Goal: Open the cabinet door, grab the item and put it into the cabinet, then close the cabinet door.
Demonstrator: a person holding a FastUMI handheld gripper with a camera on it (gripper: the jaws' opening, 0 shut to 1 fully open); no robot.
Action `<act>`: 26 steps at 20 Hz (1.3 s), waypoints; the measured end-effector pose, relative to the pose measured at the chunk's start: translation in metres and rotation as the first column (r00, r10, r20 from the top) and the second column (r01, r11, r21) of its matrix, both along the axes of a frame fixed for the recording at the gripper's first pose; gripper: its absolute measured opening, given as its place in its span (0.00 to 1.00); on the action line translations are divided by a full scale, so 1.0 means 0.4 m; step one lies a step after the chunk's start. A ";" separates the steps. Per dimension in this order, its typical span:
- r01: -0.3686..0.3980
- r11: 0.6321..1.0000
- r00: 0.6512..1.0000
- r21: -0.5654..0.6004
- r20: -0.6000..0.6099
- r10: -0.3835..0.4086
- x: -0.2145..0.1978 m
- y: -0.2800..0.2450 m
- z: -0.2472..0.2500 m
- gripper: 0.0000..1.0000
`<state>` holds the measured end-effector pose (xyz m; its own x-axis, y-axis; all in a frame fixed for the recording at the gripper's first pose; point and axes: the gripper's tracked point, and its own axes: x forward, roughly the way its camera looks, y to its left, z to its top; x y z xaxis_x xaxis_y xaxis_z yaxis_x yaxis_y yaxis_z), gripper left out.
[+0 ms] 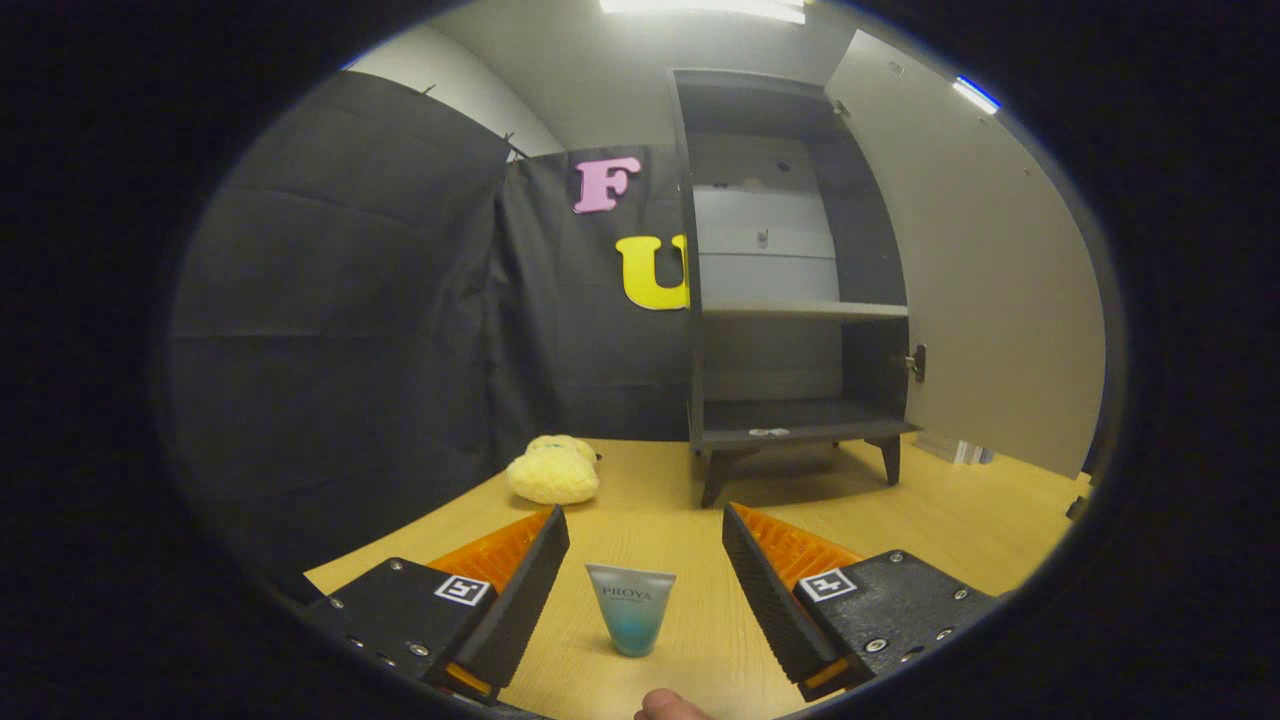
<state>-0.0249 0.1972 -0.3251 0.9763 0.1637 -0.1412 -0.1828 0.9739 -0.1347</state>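
One gripper (645,535) shows at the near edge of the wooden table (950,520), its two fingers spread wide with nothing gripped; each finger carries one small square black-and-white marker on its body, so two markers in all. Between the fingers, touching neither, stands a single small tube (630,607), set on its cap with the flat crimped end up, pale at the top and blue-green toward the bottom; the printed word on it reads "PROYA", with a finer line beneath that is too small to make out. A fingertip (668,705) of the person shows just behind the tube at the near edge. Beyond the left finger, well apart from the tube, lies one yellow plush toy (553,471) on the table near the black cloth wall. Farther back stands one dark cabinet (790,300) on short legs, its single door (985,290) swung fully open to the right. Inside are one shelf board (800,311) and the floor panel, and a small pale item, too small to tell, lies at the front of the bottom level.
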 end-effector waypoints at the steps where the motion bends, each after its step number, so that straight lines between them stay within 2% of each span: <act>1: 0.012 1.000 1.000 -0.012 -0.020 -0.013 0.007 0.000 -0.037 0.96; 4: 0.026 0.999 0.999 -0.043 -0.045 -0.027 0.004 -0.002 -0.086 0.96; 6: 0.068 0.996 0.997 -0.061 -0.042 -0.071 0.024 -0.015 -0.107 0.96; 8: 0.066 0.995 0.995 -0.069 -0.075 -0.071 0.029 -0.013 -0.136 0.95; 9: 0.057 0.995 0.994 -0.076 -0.089 -0.064 0.026 -0.007 -0.154 0.84; 10: 0.059 0.993 0.993 -0.097 -0.093 -0.068 0.030 -0.008 -0.161 0.78; 12: 0.040 0.994 0.994 -0.105 -0.094 -0.050 0.030 -0.015 -0.157 0.56; 13: 0.028 0.994 0.995 -0.102 -0.096 -0.038 0.029 -0.013 -0.162 0.53; 17: -0.008 0.995 0.991 -0.094 -0.133 -0.005 0.024 -0.010 -0.145 0.51; 26: -0.044 0.997 0.996 -0.067 -0.079 0.038 0.046 -0.014 0.088 0.51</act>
<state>-0.0064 0.1915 -0.2899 0.9547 0.1908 -0.2282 -0.2349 0.9542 -0.1852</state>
